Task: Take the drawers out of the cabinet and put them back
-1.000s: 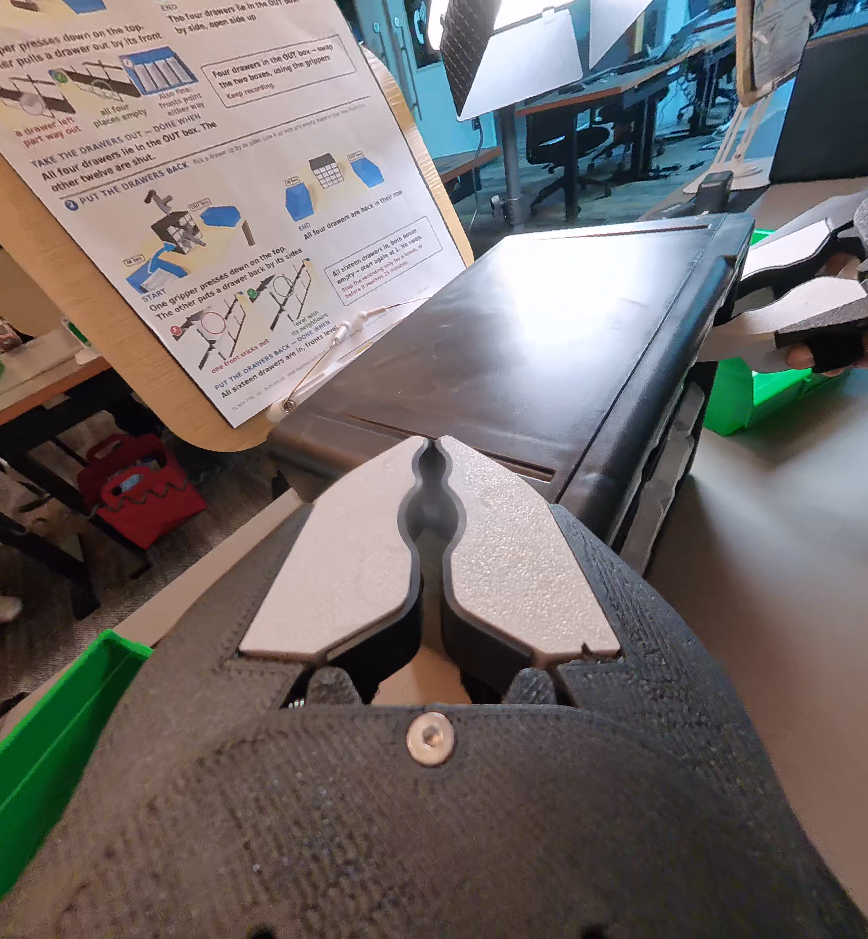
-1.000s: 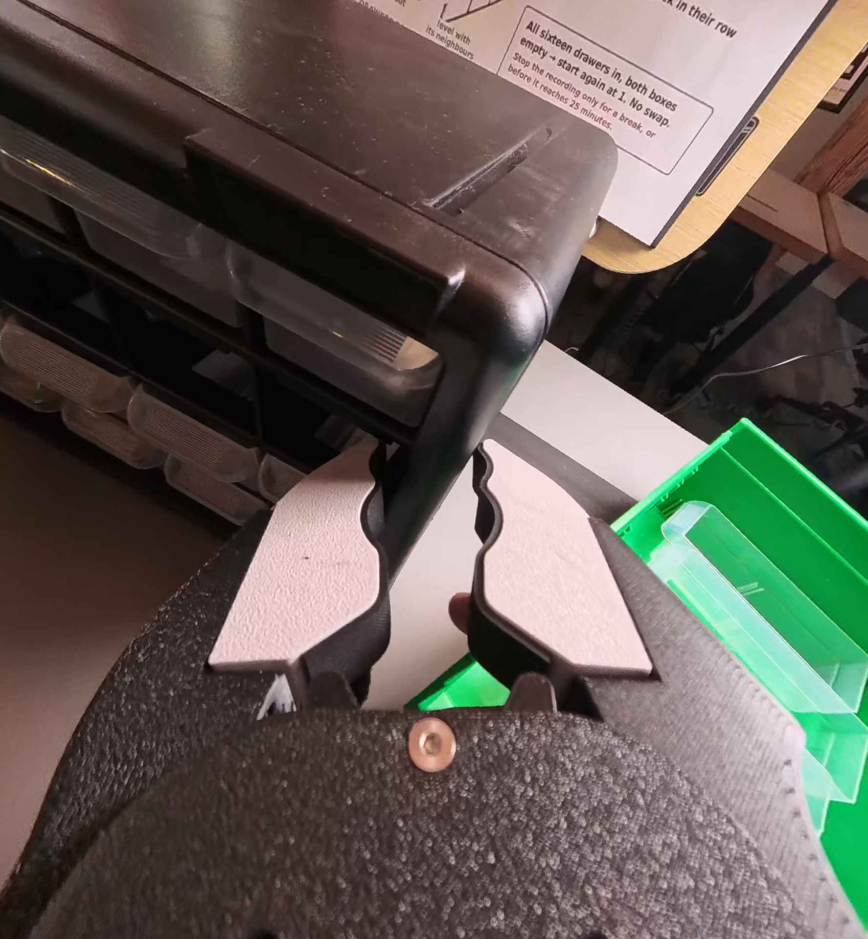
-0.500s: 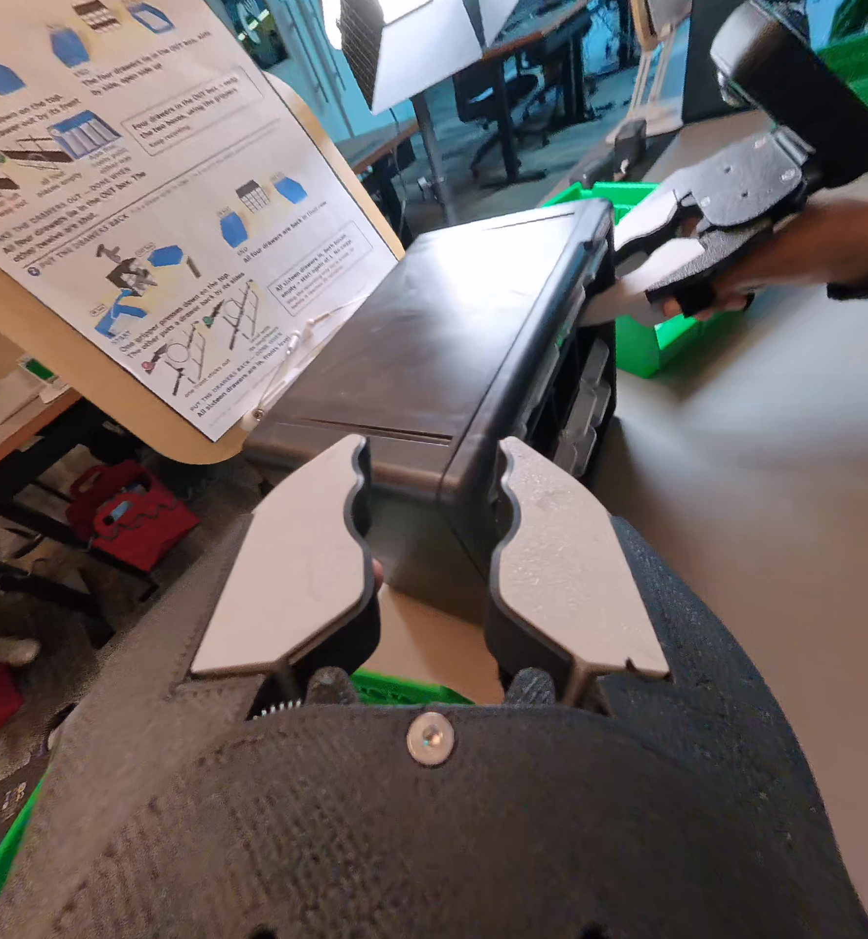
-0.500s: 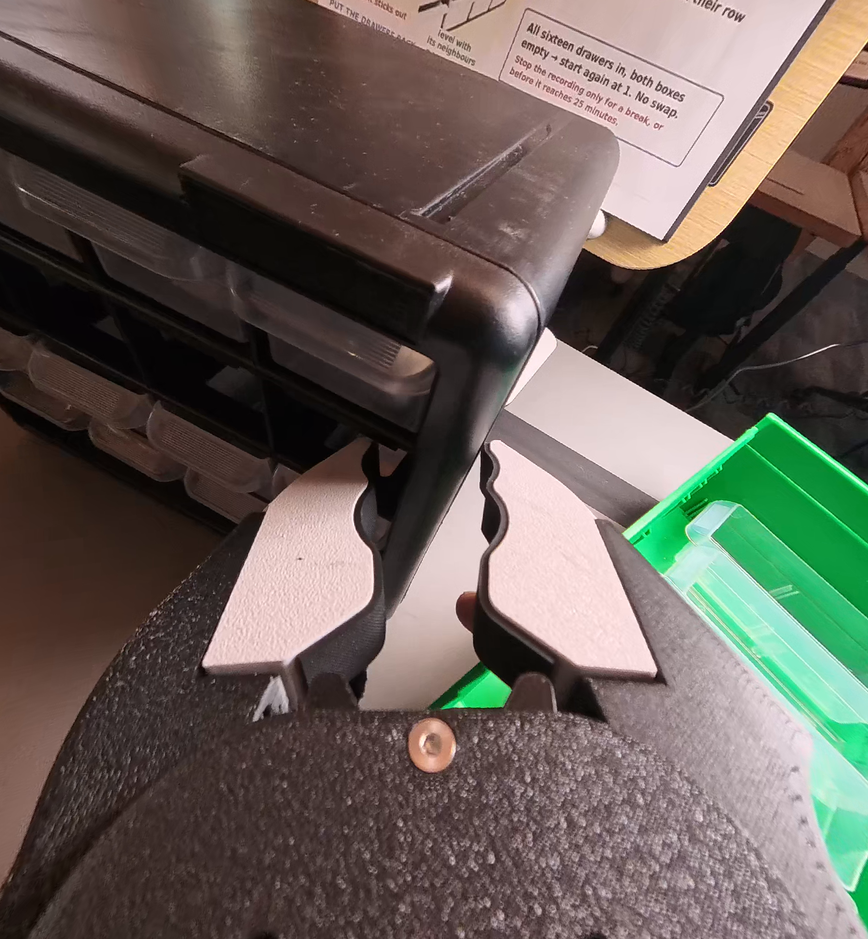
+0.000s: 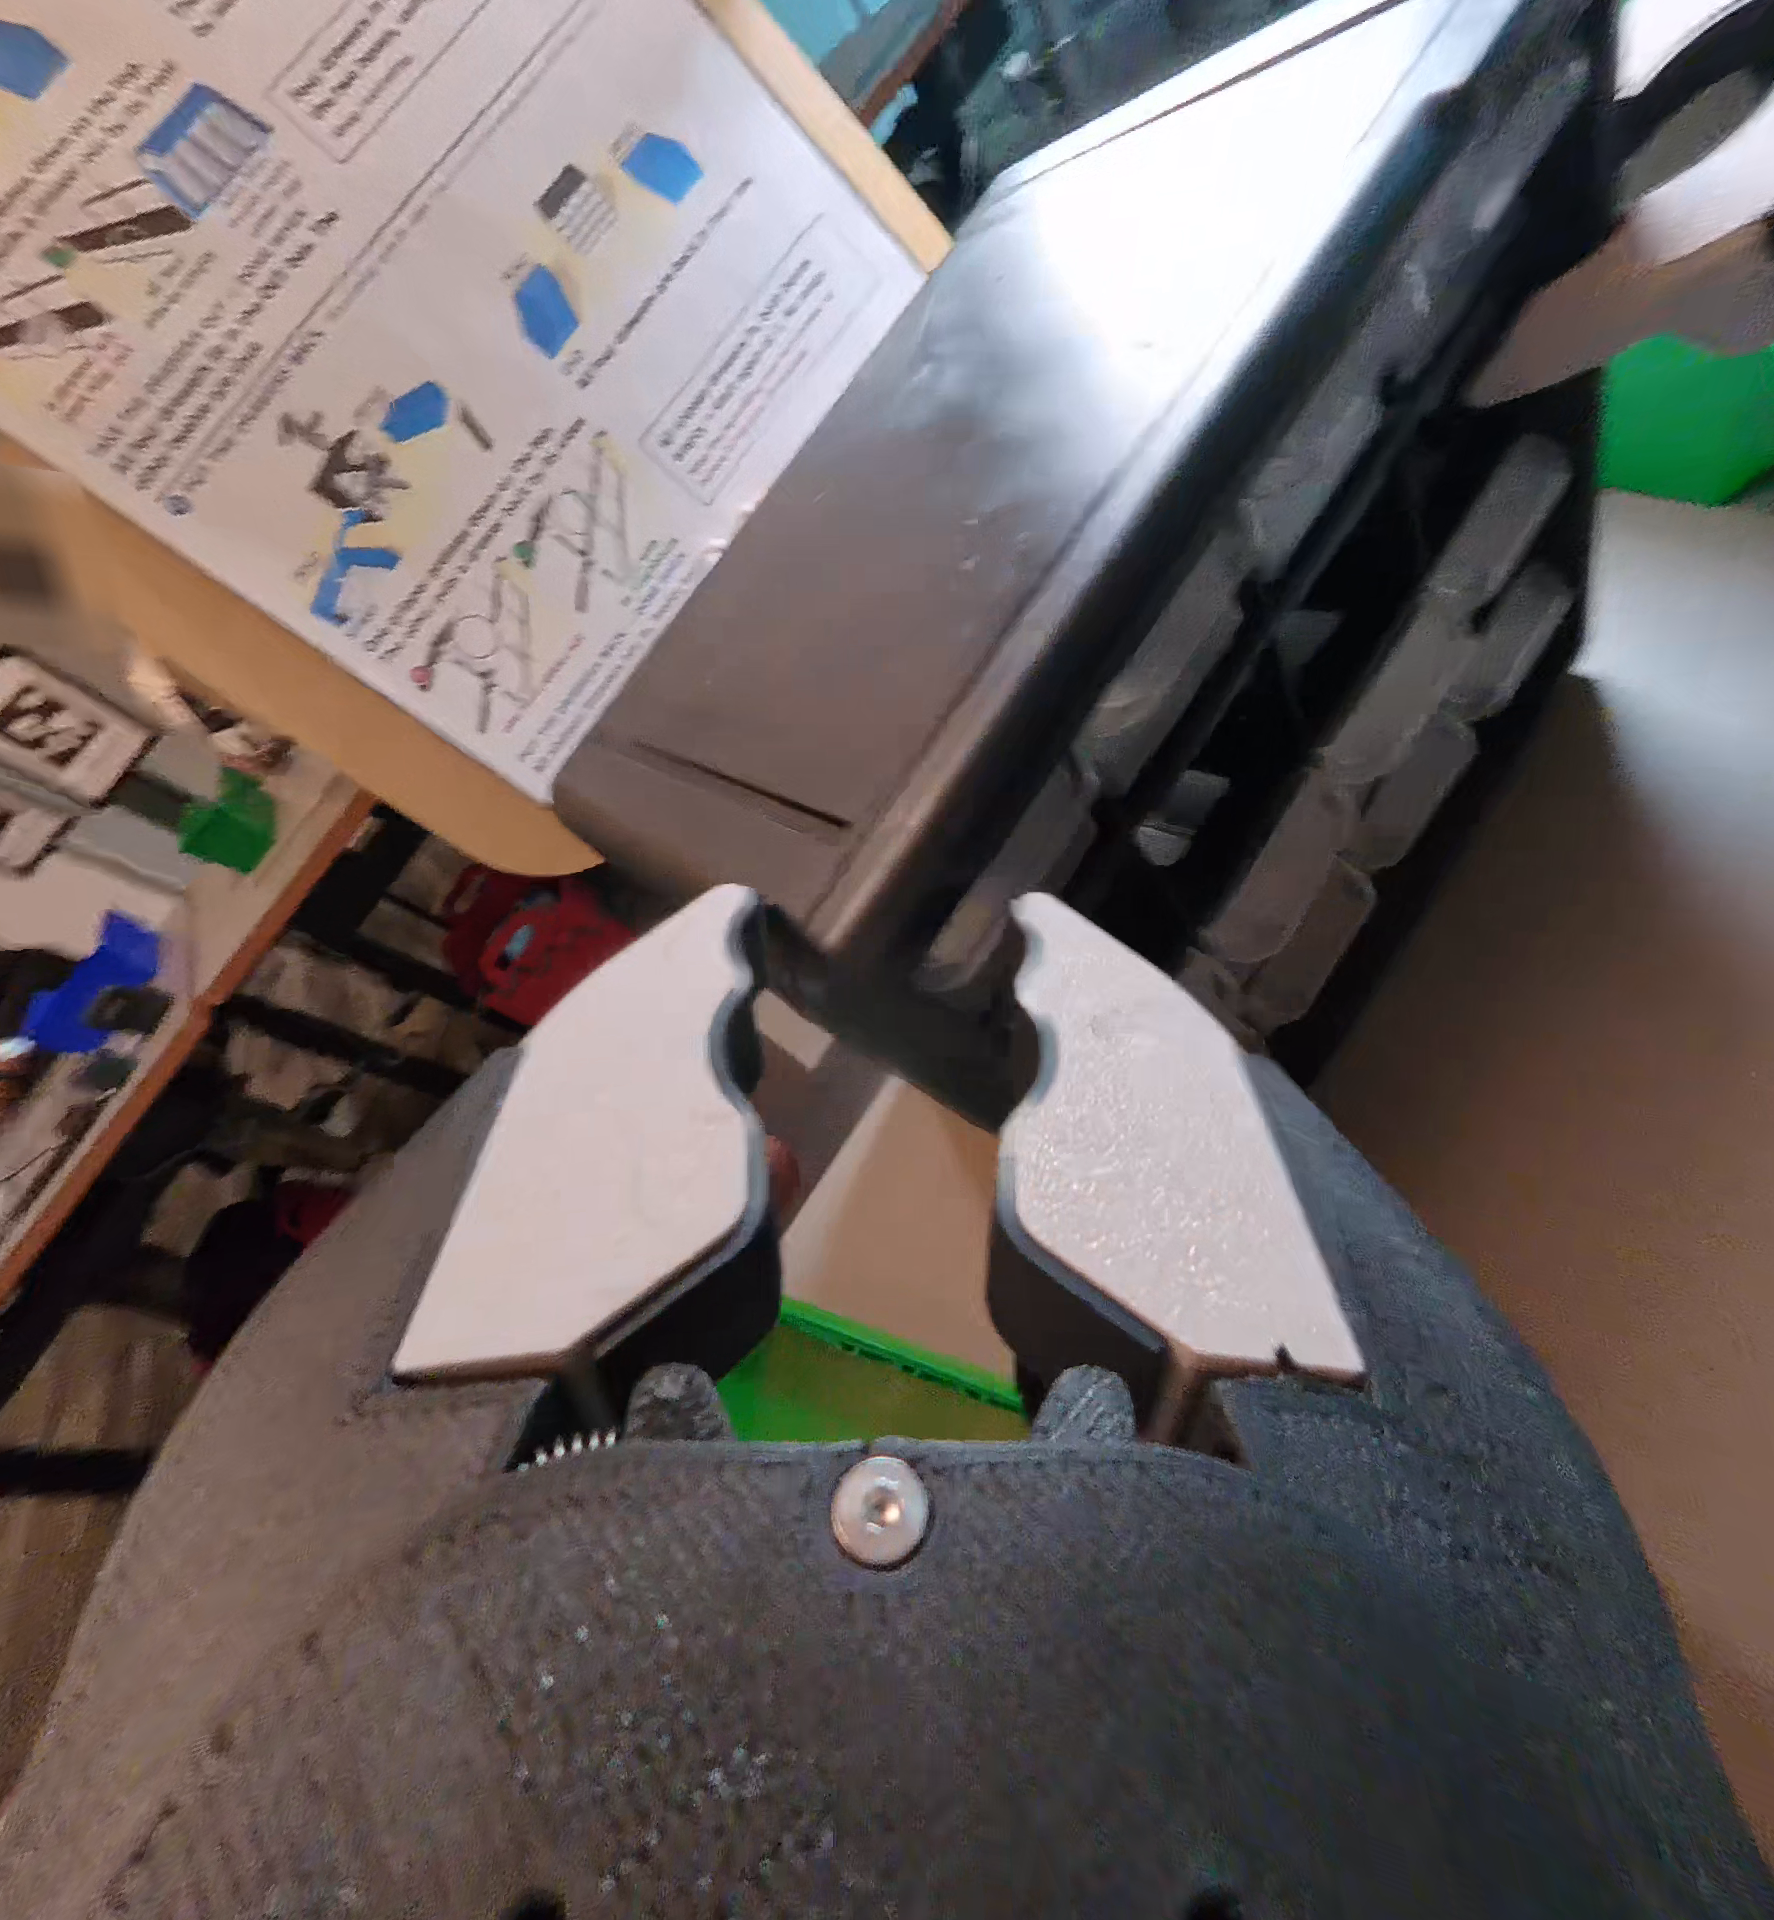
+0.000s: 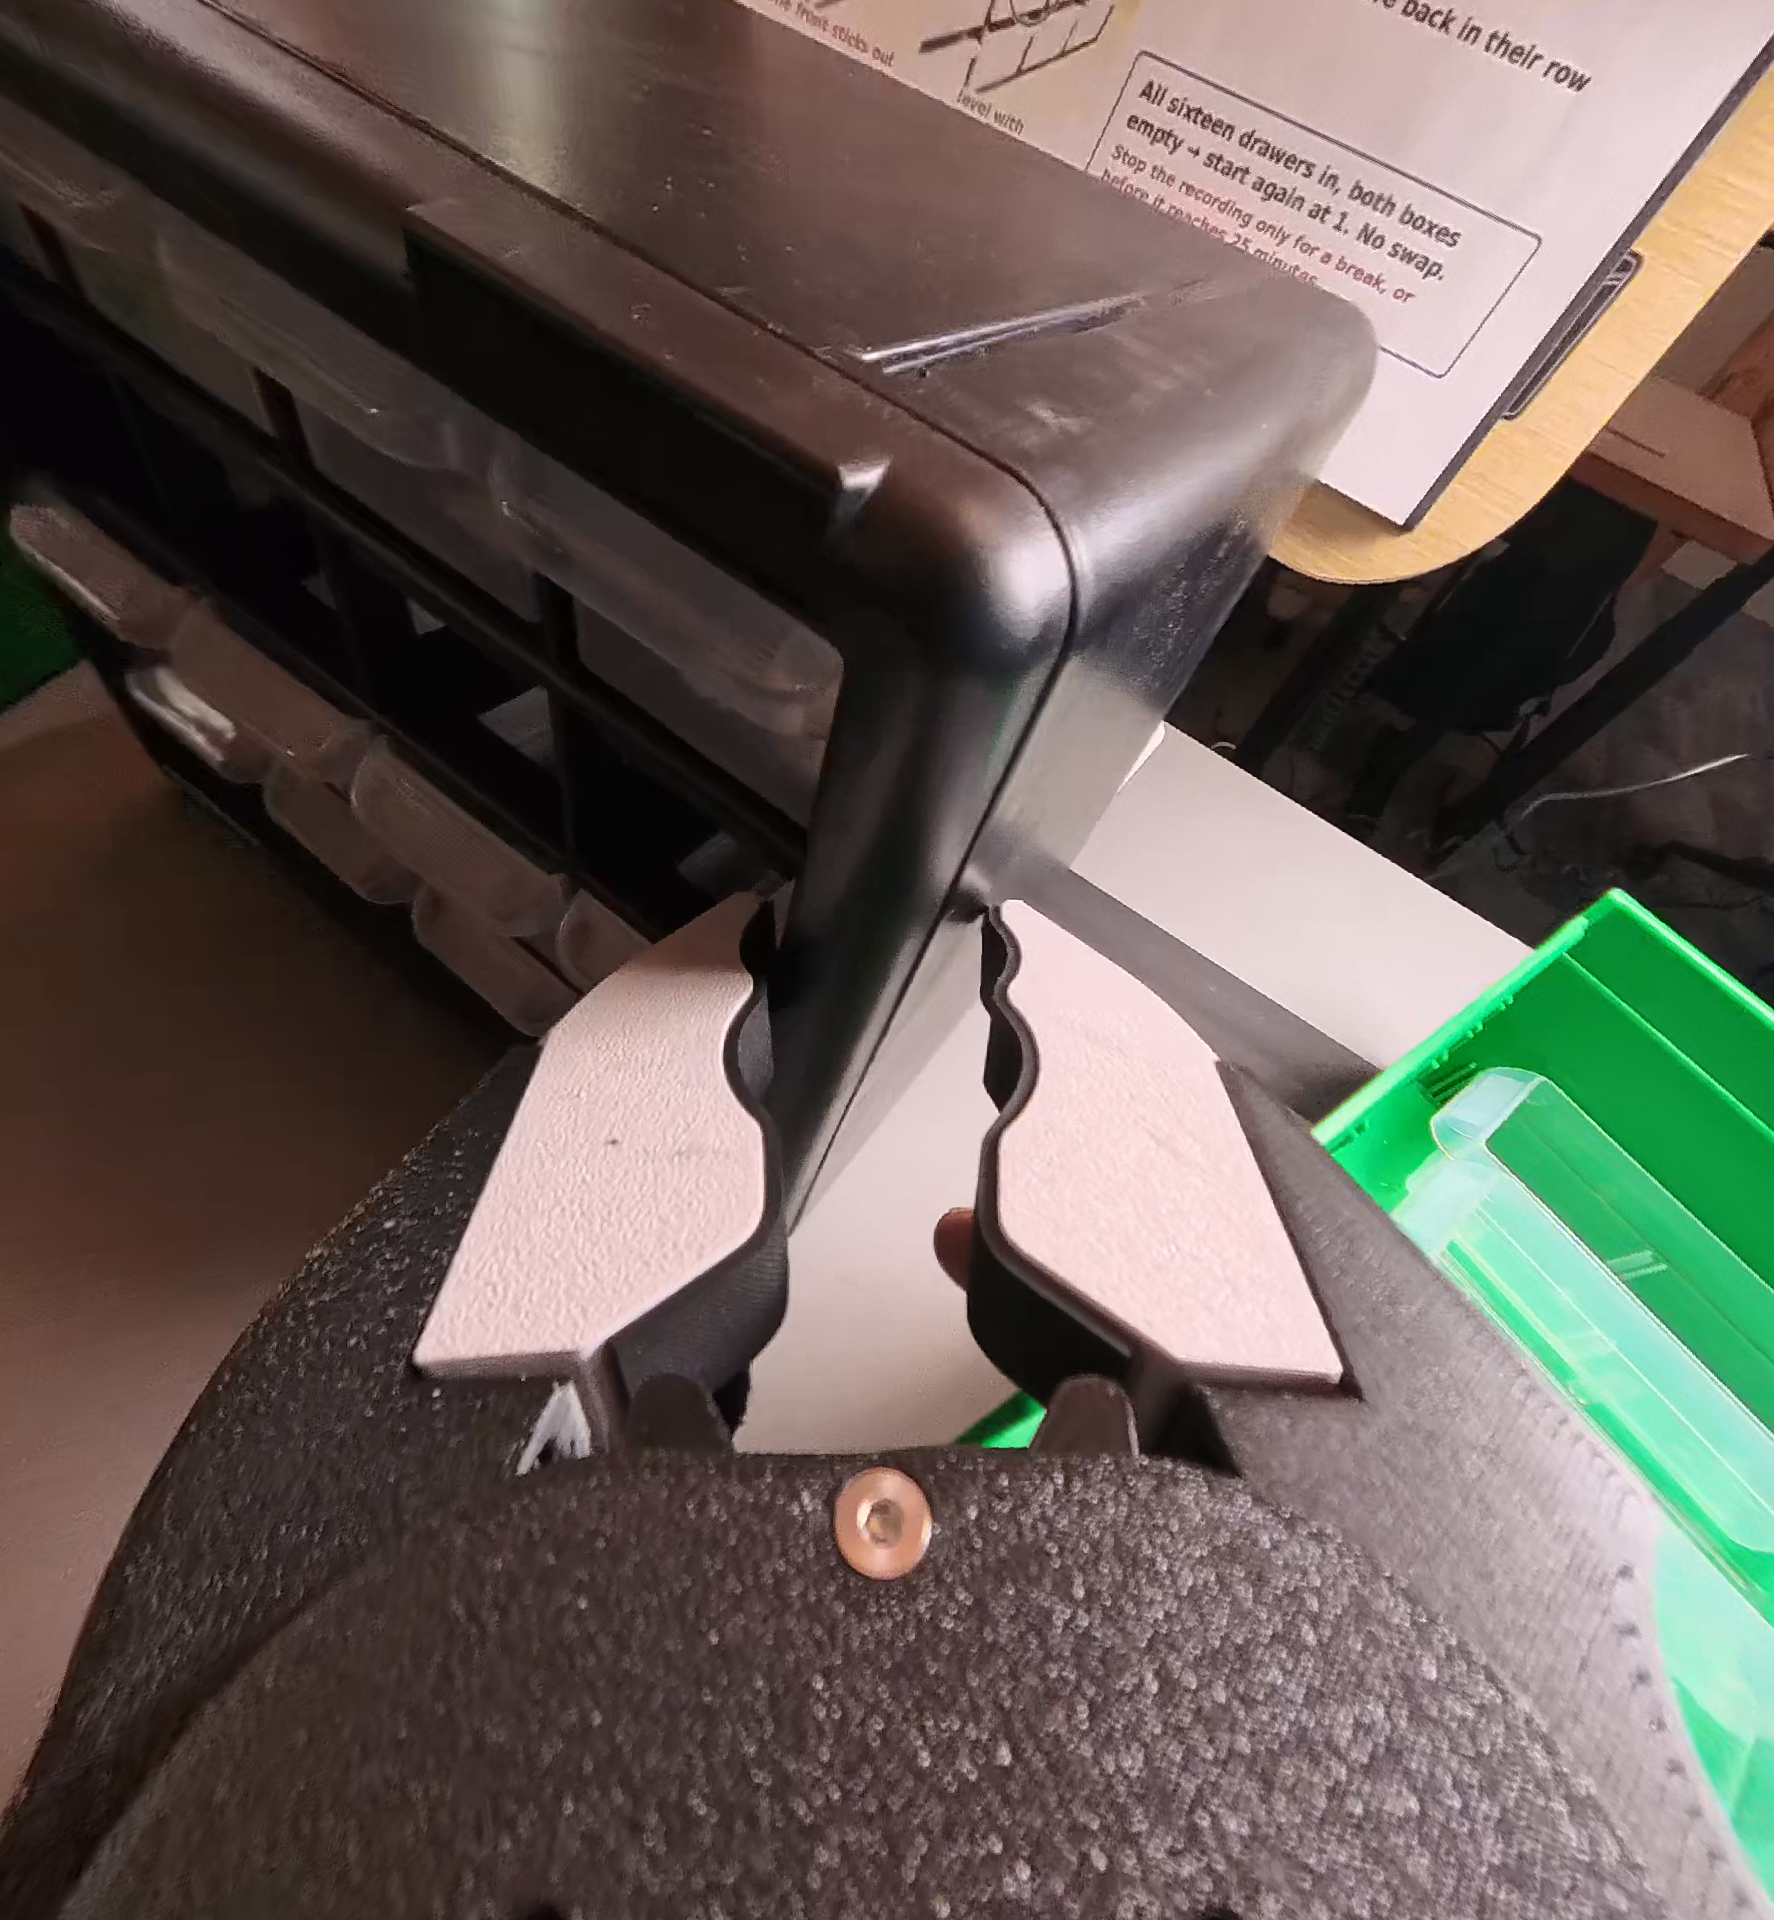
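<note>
The black cabinet [image 5: 1070, 468] stands on the grey table with clear drawers [image 5: 1434, 644] in its front and some dark, empty slots. My left gripper [image 5: 883, 935] has its jaws astride the cabinet's left front corner, both fingers pressed on it. My right gripper [image 6: 872, 925] has its jaws astride the right front post of the cabinet [image 6: 914, 675], one finger at the front and one on the outer side wall. It also shows blurred at the far end in the left wrist view [image 5: 1735, 177]. Drawers [image 6: 426, 821] fill the lower rows.
A green box [image 6: 1641, 1039] to the right of the cabinet holds clear drawers [image 6: 1589, 1299]. Another green box [image 5: 862, 1371] lies under my left gripper. An instruction sheet on a wooden board [image 5: 395, 312] leans behind the cabinet. Past the table edge are shelves and bags.
My left gripper opened, came down to the cabinet's left front corner and narrowed onto it; its view is now tilted and blurred. My right gripper stays on the right post, and the cabinet looms larger there.
</note>
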Demonstrator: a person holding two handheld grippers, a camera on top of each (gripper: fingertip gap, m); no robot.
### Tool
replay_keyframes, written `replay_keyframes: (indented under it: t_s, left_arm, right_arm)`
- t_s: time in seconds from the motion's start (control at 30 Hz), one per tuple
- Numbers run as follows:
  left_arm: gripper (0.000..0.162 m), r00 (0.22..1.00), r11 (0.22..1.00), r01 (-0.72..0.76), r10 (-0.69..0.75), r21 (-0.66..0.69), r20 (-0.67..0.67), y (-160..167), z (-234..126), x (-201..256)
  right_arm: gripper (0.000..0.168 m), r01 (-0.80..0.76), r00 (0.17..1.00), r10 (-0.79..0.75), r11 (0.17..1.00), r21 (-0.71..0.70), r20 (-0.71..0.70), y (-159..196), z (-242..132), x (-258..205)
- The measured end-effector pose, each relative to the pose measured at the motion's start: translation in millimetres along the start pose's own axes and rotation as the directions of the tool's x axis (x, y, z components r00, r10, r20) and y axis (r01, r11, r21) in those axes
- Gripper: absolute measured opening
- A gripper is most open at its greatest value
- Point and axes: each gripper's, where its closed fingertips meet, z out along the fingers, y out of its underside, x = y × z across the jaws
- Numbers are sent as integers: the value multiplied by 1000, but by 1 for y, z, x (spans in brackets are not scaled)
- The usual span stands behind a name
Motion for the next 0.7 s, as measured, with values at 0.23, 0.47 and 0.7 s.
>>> replay_keyframes:
  t_s: [0.23,0.47,0.7]
  left_arm:
    - [40,995,992,89,-84,88,-55,-16,-20,-4]
    - [36,983,989,141,-135,41,-124,-4,-15,8]
    - [31,990,991,120,-114,68,-80,-15,-46,-9]
  right_arm:
    - [37,-19,1000,19,1000,-5,-13,0,1,0]
    - [32,-91,995,92,995,40,-25,2,4,8]
    - [21,3,1000,-1,997,74,-16,-36,-38,12]
